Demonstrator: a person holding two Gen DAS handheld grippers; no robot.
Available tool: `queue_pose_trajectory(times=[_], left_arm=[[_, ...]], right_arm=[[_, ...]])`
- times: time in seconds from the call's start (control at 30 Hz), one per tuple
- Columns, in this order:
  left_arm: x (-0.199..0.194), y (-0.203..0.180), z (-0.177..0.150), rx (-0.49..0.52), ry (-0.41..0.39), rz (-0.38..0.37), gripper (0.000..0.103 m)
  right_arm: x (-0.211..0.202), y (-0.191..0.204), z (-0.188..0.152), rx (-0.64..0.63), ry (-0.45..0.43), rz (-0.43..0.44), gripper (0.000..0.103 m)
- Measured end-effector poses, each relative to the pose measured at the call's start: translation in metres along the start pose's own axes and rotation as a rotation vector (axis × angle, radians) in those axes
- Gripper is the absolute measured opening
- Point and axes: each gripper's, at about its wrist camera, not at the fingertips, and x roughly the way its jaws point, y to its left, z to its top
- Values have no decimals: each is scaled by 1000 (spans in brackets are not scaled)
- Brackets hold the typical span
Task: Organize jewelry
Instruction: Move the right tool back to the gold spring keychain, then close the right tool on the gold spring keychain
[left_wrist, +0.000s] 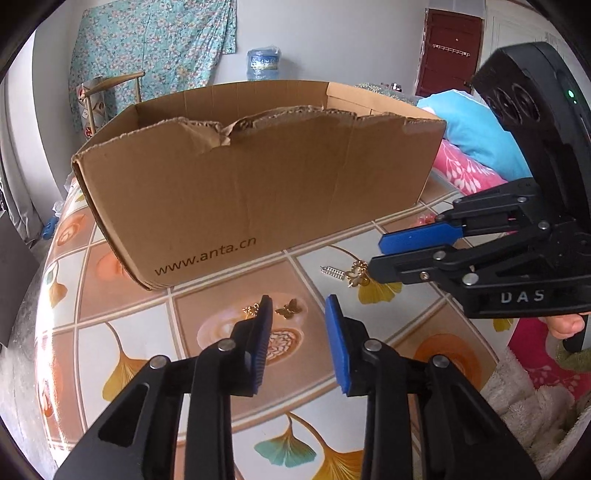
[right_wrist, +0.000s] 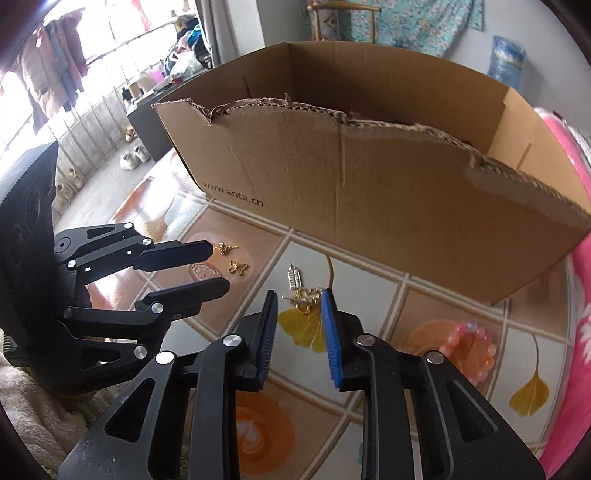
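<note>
Item: cardboard box, brown, open-topped, near wall torn ragged along its rim, printed "www.anta.cn"; stands on the far half of the table, which is covered in a tile-patterned cloth with ginkgo leaves and coffee cups. Item: gold butterfly charm, lying flat on the cloth in front of the box, just beyond the tips of the left gripper; a second small gold charm lies close beside it, partly hidden behind the left-hand pad. Left gripper's jaws parted, nothing between the blue pads, tips low over the cloth; whether they touch it cannot be told. Item: silver ladder-shaped pendant, on the cloth toward the box's right end. Item: gold cluster piece, just beside the silver pendant on its near side, lying over a yellow leaf. Right gripper angled down at this cluster, jaws parted, one pad on either side of it; the pads do not press on it. Item: pink beaded bracelet, resting near the right edge of the table, well apart from the other pieces. A fingertip shows beneath the right gripper's body in the left wrist view.
</note>
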Motion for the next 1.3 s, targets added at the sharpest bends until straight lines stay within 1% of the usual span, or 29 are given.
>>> queue_pose_trajectory(times=[0.07, 0.23, 0.37, 0.47, 0.6, 0.73, 0.87, 1.03, 1.23, 1.27, 1.3], left_arm=[[1, 1, 0, 0, 0, -3, 27], [7, 2, 1, 2, 9, -12, 26], [11, 0, 1, 2, 18, -16, 25], [13, 1, 2, -1, 21, -20, 25], [15, 2, 2, -2, 29, -23, 25], [16, 2, 1, -1, 29, -24, 25], [15, 4, 0, -7, 20, -21, 25], [8, 7, 0, -8, -1, -13, 25], [5, 4, 1, 4, -3, -14, 25], [5, 2, 1, 10, -3, -14, 25], [5, 0, 2, 16, -2, -15, 25]], right_arm=[[3, 4, 3, -25, 5, -6, 17], [12, 11, 2, -94, 26, -41, 15], [20, 14, 1, -124, 51, -70, 1], [17, 13, 0, -128, 58, -70, 0], [8, 13, -3, -115, 44, -65, 0], [-4, 7, 0, -58, 17, -31, 0], [-9, -7, 6, 57, 0, 77, 0], [-13, -23, -2, 167, 3, 172, 0], [-9, -29, -26, 200, 40, 107, 0], [-13, -32, -30, 211, 36, 113, 0], [-18, -35, -32, 232, 19, 138, 0]])
